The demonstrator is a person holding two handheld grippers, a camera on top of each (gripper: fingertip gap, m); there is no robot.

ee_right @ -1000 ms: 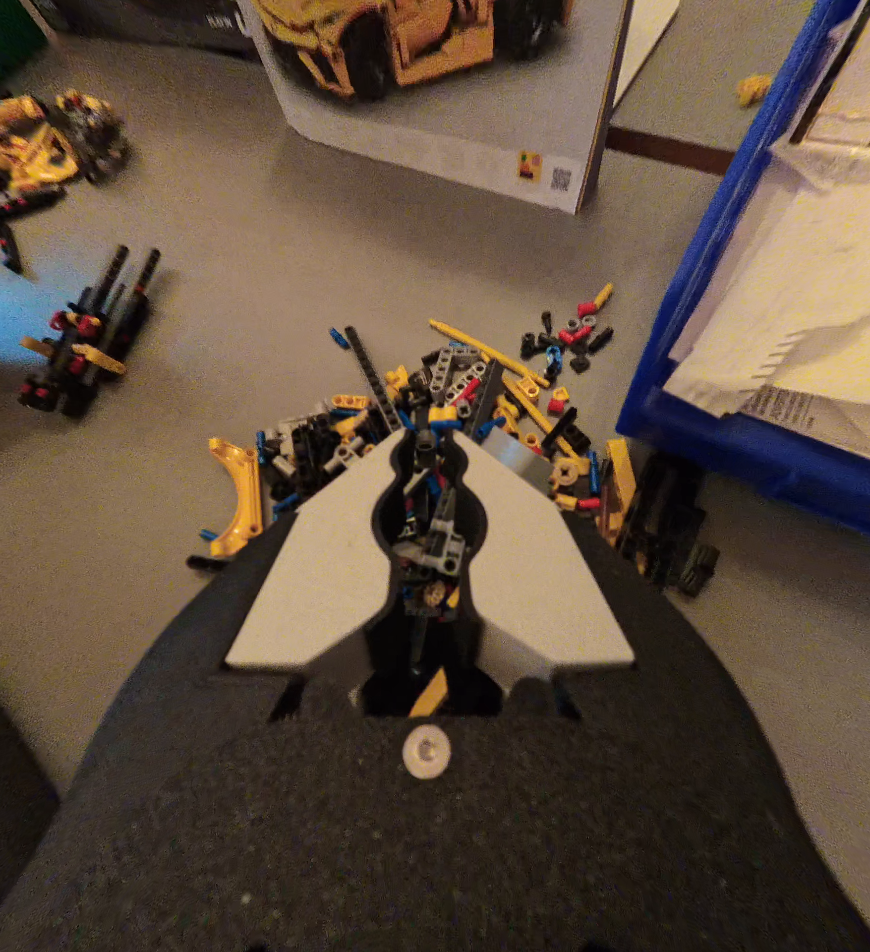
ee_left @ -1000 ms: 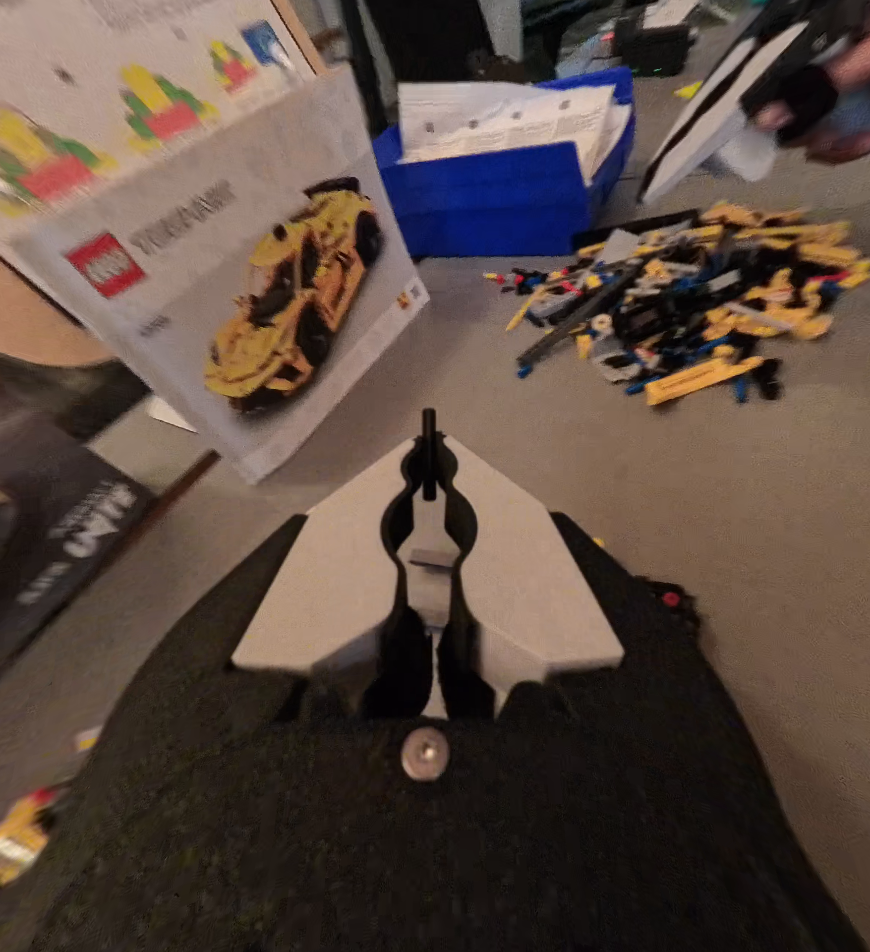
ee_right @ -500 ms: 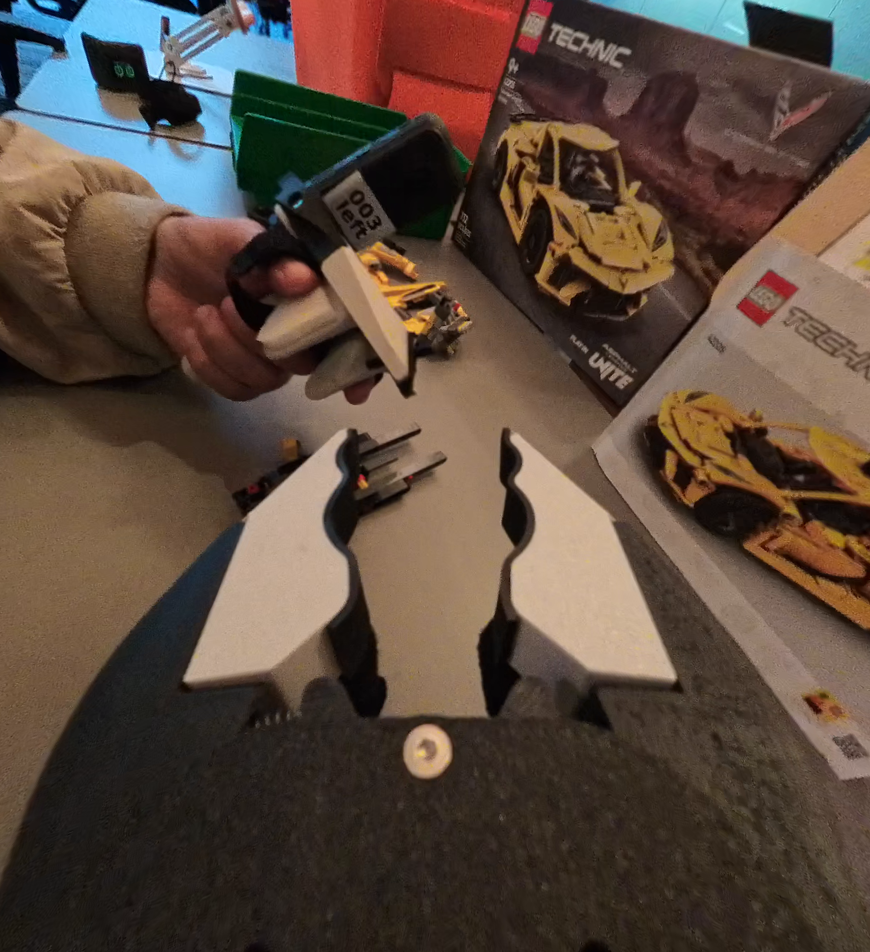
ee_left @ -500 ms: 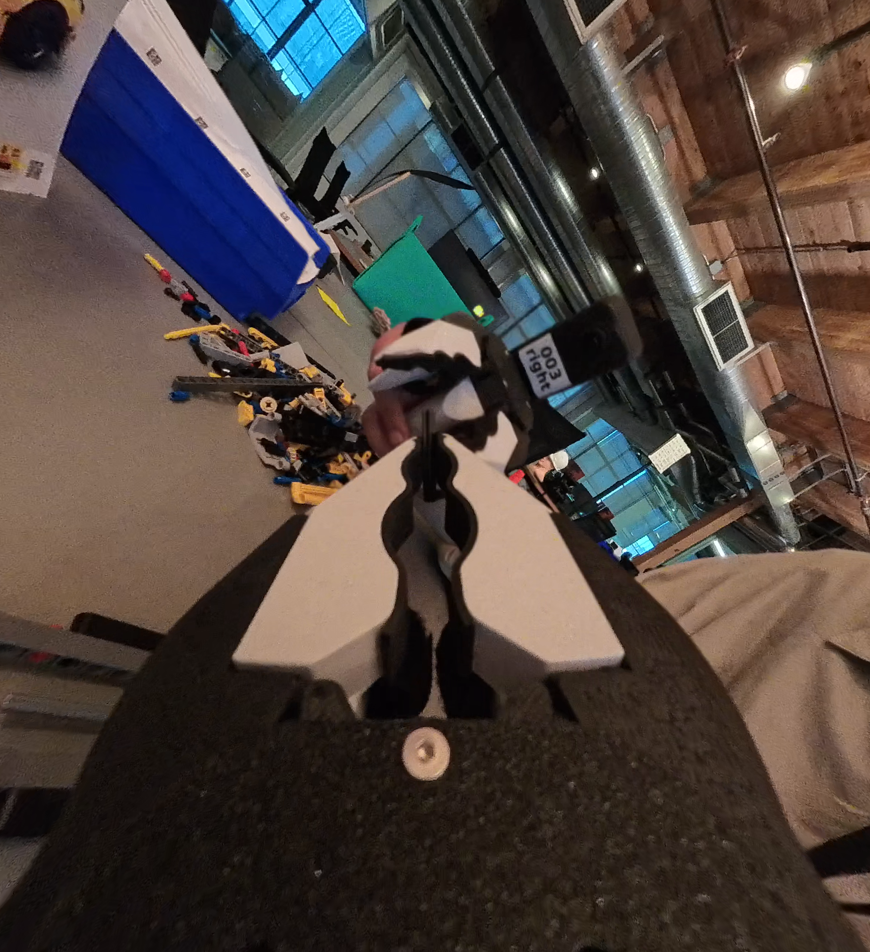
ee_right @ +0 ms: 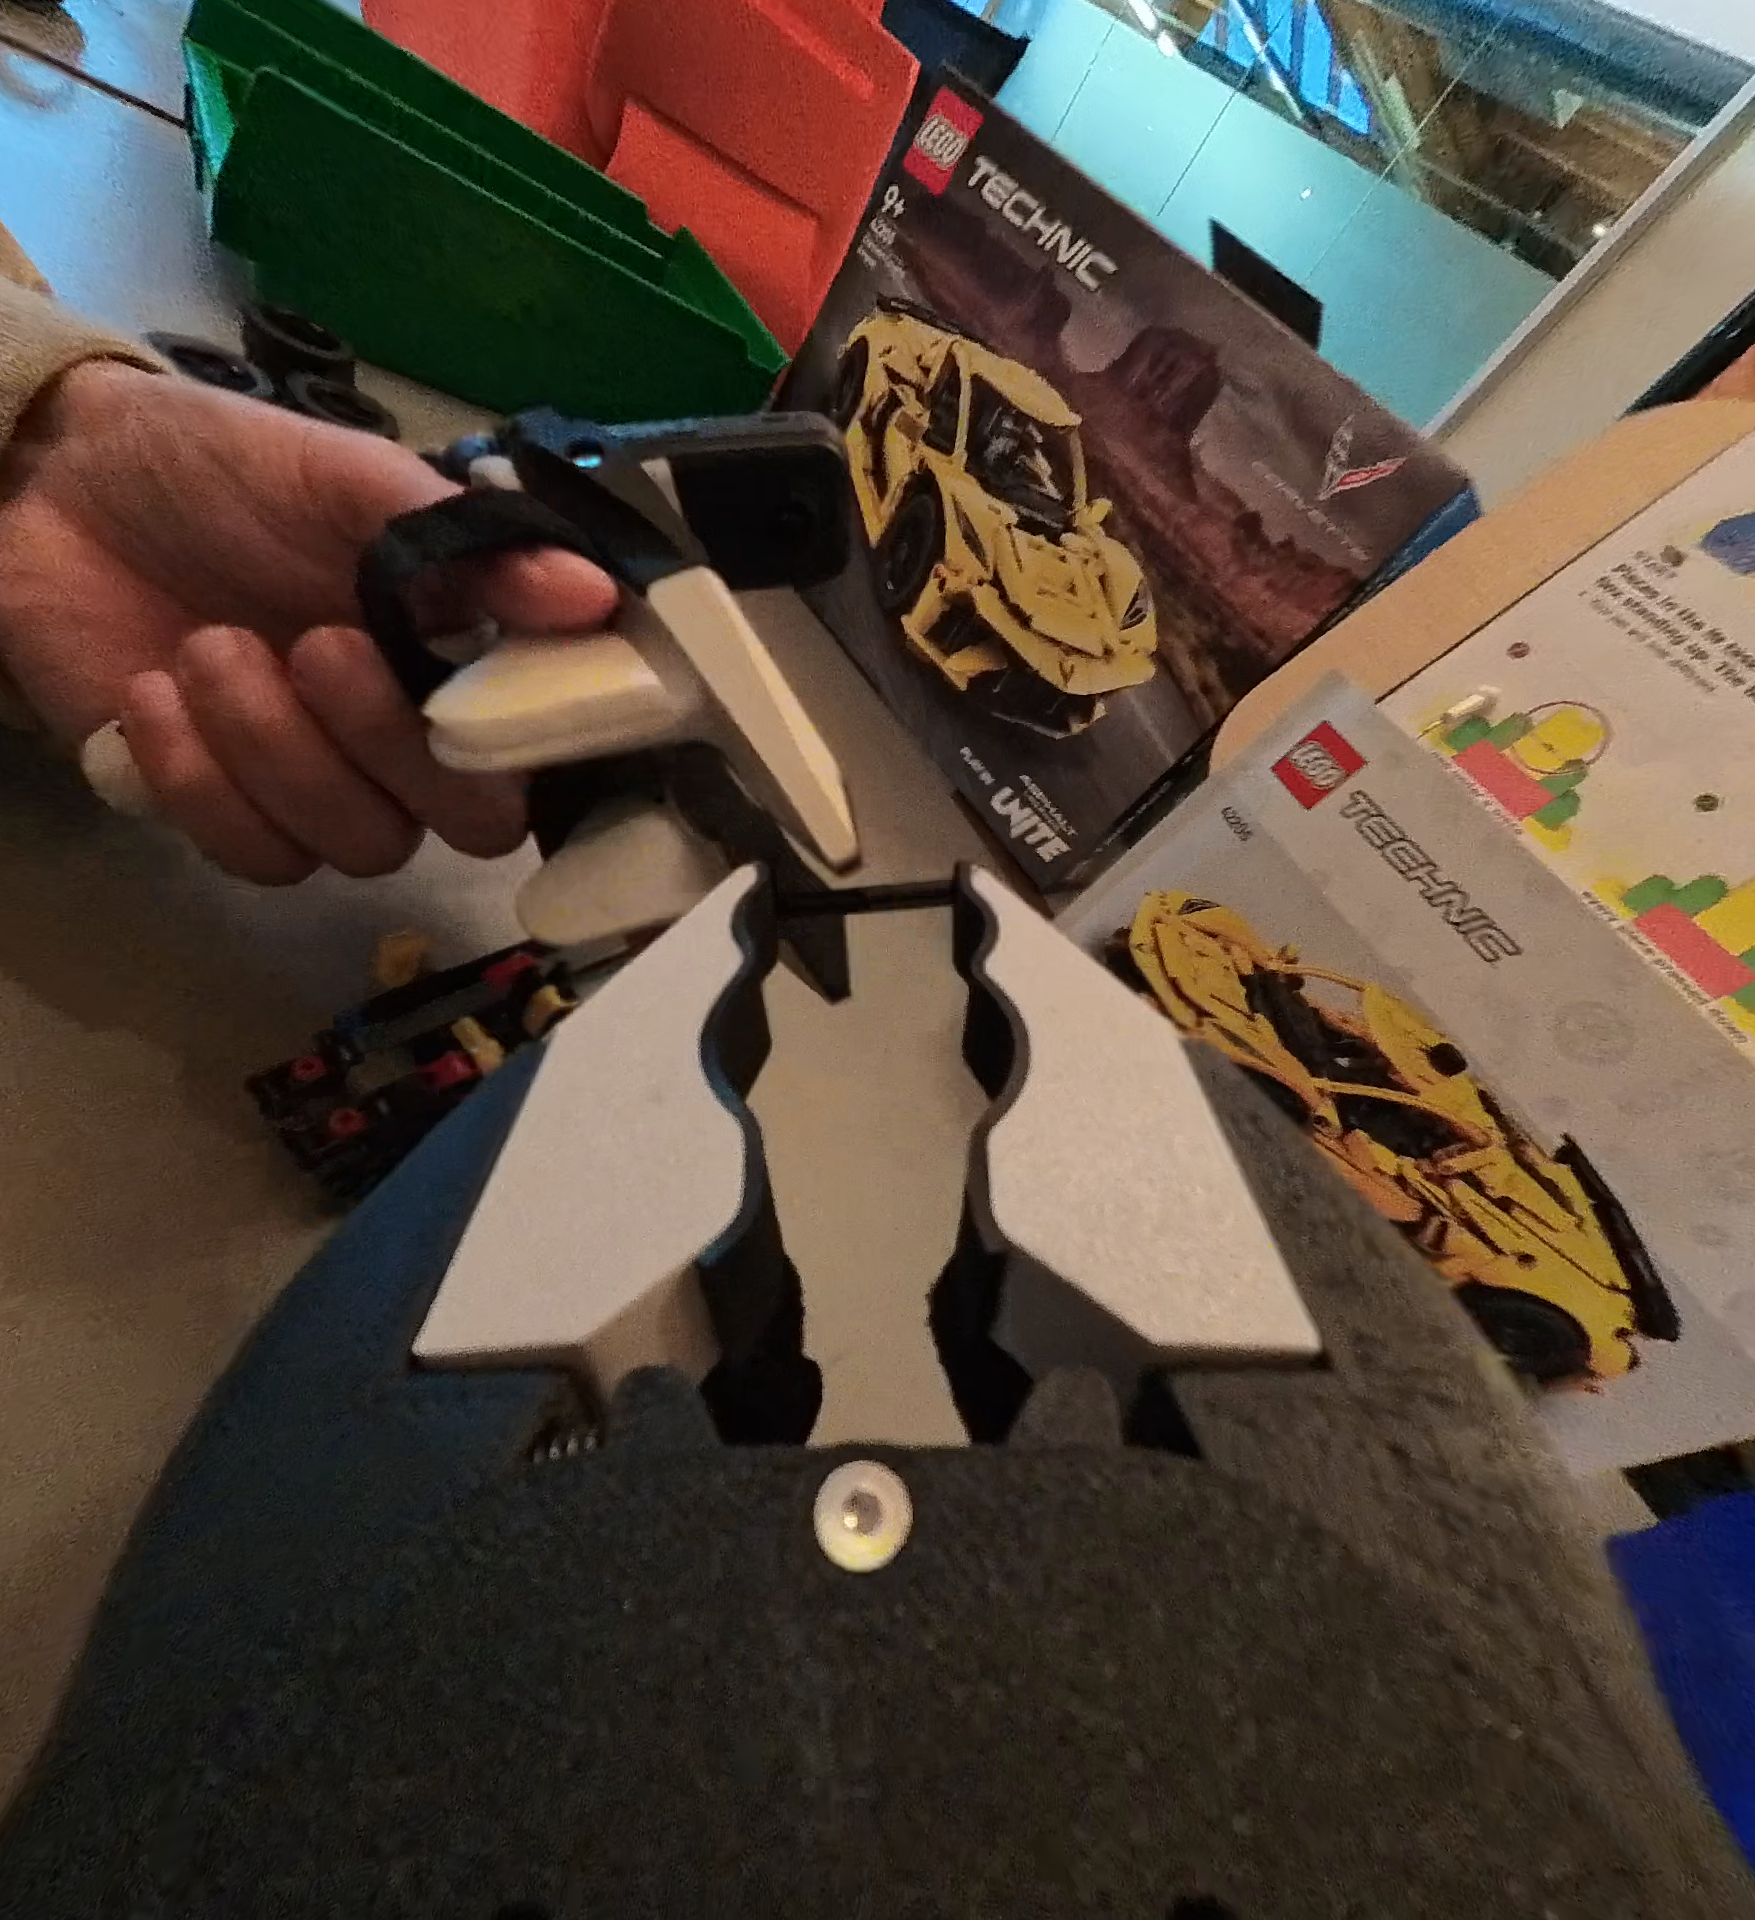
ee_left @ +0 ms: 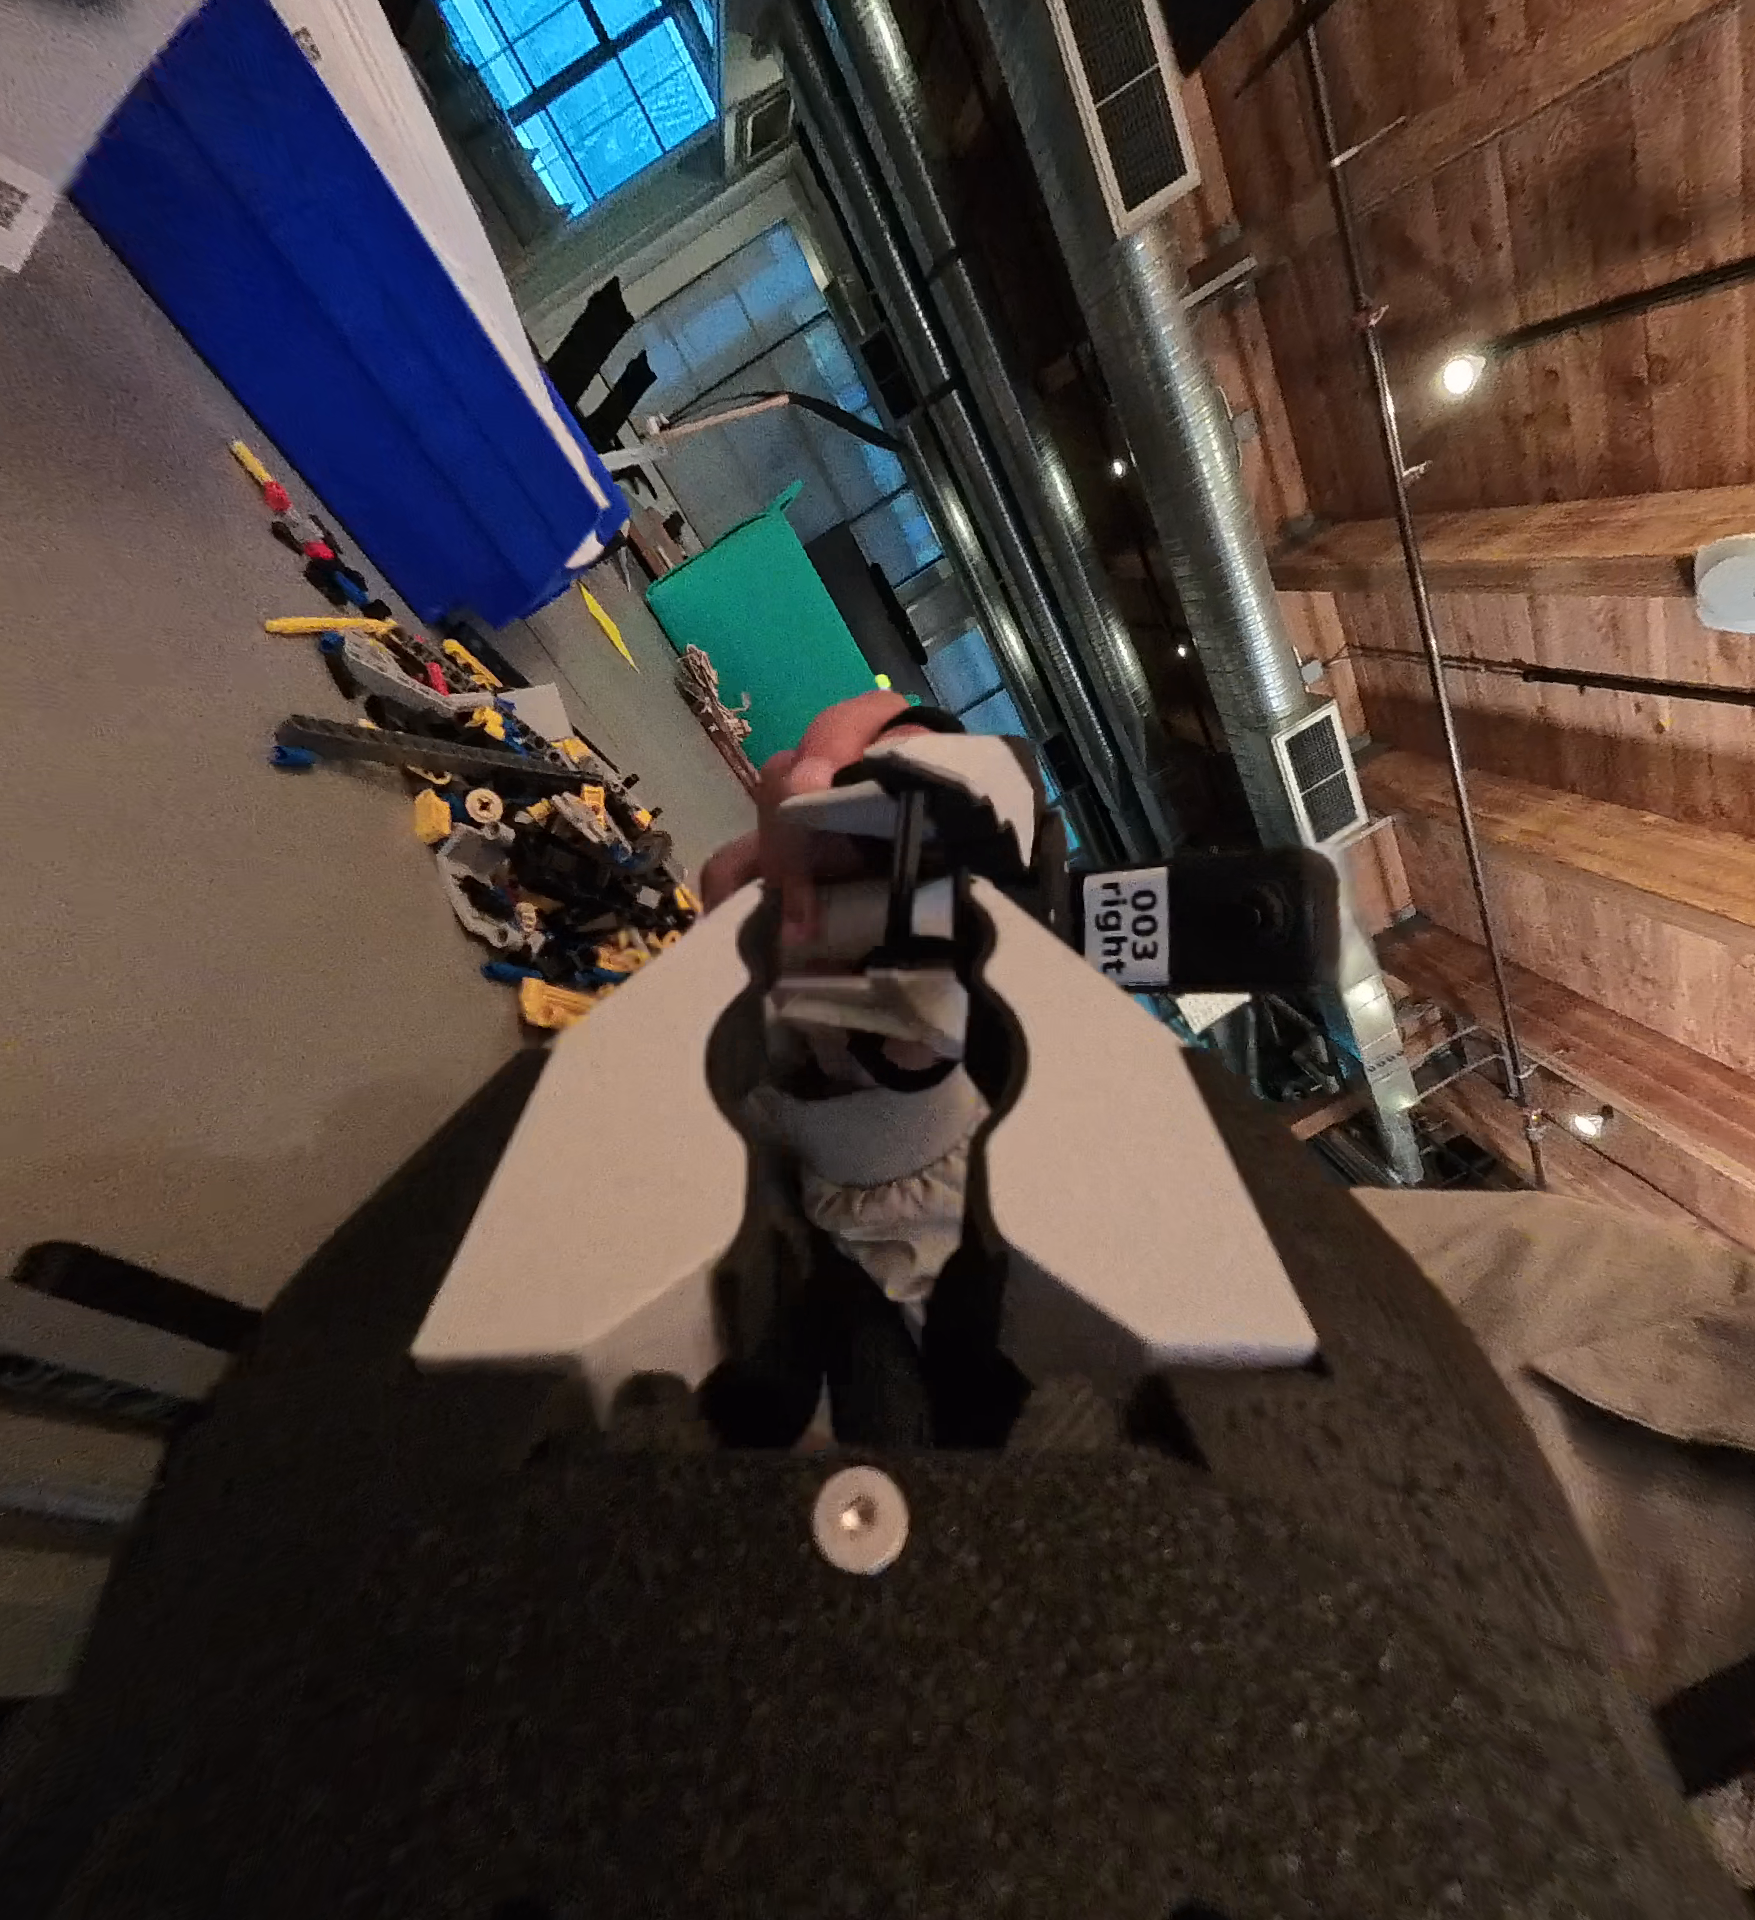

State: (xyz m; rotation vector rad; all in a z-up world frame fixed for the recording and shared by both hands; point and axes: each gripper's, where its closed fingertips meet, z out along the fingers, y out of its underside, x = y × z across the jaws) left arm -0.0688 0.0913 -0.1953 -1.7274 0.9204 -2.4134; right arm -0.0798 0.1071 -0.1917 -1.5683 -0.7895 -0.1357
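Note:
My right gripper (ee_right: 862, 896) is closed on a thin black axle (ee_right: 862, 891), which spans end to end between its two fingertips. It is raised above the grey table (ee_right: 73, 1143). My left gripper (ee_left: 857, 920) faces it tip to tip, with its jaws apart around the axle (ee_left: 904, 862) and not touching it. In the right wrist view the left gripper (ee_right: 831, 868) comes in from the upper left, held in a hand (ee_right: 177, 603). In the left wrist view the right gripper (ee_left: 894, 904) is straight ahead, also in a hand.
A pile of yellow, black and blue building parts (ee_left: 540, 852) lies on the table beside a blue bin (ee_left: 333, 312). A dark box picturing a yellow car (ee_right: 1060, 499), an instruction booklet (ee_right: 1372, 1039), a small black part-built assembly (ee_right: 416, 1049) and green bins (ee_right: 437, 239) are nearby.
Both grippers lifted off the table and turned to face each other. The left gripper, which was shut on the axle, has opened. The right gripper opened, then closed on the axle's ends.

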